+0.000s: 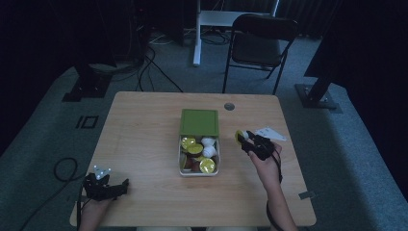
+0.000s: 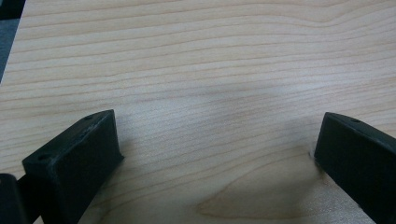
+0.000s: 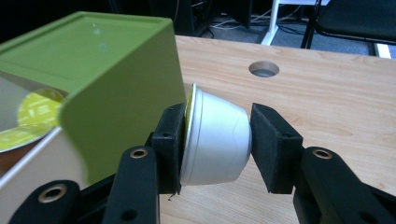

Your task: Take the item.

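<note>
One white capsule [image 3: 217,140] is pinched by the right hand-held gripper [image 1: 251,142] beside the box [image 1: 199,171]. Several capsules are already boxed. The left hand-held gripper [image 1: 107,188] is rested spread and empty on the bench [image 1: 144,125].

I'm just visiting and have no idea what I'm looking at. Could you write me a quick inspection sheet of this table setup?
Surface: light wooden table, with a round hole near its far edge.
Job's things: an open box at mid-table holding yellow-lidded and white capsules, its green lid standing open at the far side; one white capsule with a yellow lid is in the right gripper.
Clutter: a white paper on the table beyond the right gripper.
Grippers: left gripper open, low over bare wood at the near left corner; right gripper shut on the capsule, just right of the box.
Cables: black cables on the floor at left.
Surroundings: grey carpet, a black chair behind the table.
</note>
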Demonstrator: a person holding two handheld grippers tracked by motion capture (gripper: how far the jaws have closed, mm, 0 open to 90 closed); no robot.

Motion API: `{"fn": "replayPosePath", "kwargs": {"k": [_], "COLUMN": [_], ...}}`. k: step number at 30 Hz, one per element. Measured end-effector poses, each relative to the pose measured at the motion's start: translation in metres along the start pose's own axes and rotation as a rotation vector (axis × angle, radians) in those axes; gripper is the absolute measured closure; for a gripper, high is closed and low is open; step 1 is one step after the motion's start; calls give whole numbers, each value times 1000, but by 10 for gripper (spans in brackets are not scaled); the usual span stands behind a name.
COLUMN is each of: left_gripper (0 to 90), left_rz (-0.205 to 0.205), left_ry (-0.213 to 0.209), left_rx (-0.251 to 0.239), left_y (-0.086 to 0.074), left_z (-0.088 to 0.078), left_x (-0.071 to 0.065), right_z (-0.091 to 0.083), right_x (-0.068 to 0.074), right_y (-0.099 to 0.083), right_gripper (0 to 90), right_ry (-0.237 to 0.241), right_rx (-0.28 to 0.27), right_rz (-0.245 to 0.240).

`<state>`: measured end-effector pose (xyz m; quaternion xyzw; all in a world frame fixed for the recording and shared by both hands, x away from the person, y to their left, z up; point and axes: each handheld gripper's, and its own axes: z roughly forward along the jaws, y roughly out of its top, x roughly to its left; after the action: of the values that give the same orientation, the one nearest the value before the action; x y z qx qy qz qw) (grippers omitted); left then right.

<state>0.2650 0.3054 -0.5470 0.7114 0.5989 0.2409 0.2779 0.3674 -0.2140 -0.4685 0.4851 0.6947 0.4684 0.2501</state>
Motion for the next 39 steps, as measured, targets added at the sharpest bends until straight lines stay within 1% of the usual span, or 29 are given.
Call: {"fn": "replayPosePath", "kwargs": {"k": [5,6,8,11,12,16,17,25,29,31,32,33,37,39], "left_gripper": [3,3,3,3,3,3,3,3,3,3,3,3,3,3], "left_rz": [-1,-1,-1,-2,0,-1,0,0,0,0,-1,0,0,0], "left_ry": [0,0,0,0,0,0,0,0,0,0,0,0,0,0], "left_rx": [-2,-2,-2,-1,-1,-2,-1,-1,-1,0,-2,-1,-1,-1], "left_y": [0,0,0,0,0,0,0,0,0,0,0,0,0,0], "left_z": [0,0,0,0,0,0,0,0,0,0,0,0,0,0], "left_x": [0,0,0,0,0,0,0,0,0,0,0,0,0,0], "right_z": [12,12,18,24,26,35,39,53,60,62,64,64,70,71], "right_x": [-4,-4,-6,-8,-8,-9,-10,-10,-11,-11,-12,-12,-14,-15], "right_y": [-7,-7,-11,-12,-13,-14,-15,-16,-18,-19,-20,-20,-23,-24], "right_gripper": [566,566,567,566,566,567,566,566,566,567,567,567,566,566], "right_ry": [-17,-17,-21,-15,-15,-14,-11,-26,-46,-47,-46,-46,-34,-35], "right_rx": [15,15,25,36,42,55,61,76,96,99,104,104,116,121], "right_rz": [15,15,14,30,27,39,45,47,29,30,43,43,72,77]}}
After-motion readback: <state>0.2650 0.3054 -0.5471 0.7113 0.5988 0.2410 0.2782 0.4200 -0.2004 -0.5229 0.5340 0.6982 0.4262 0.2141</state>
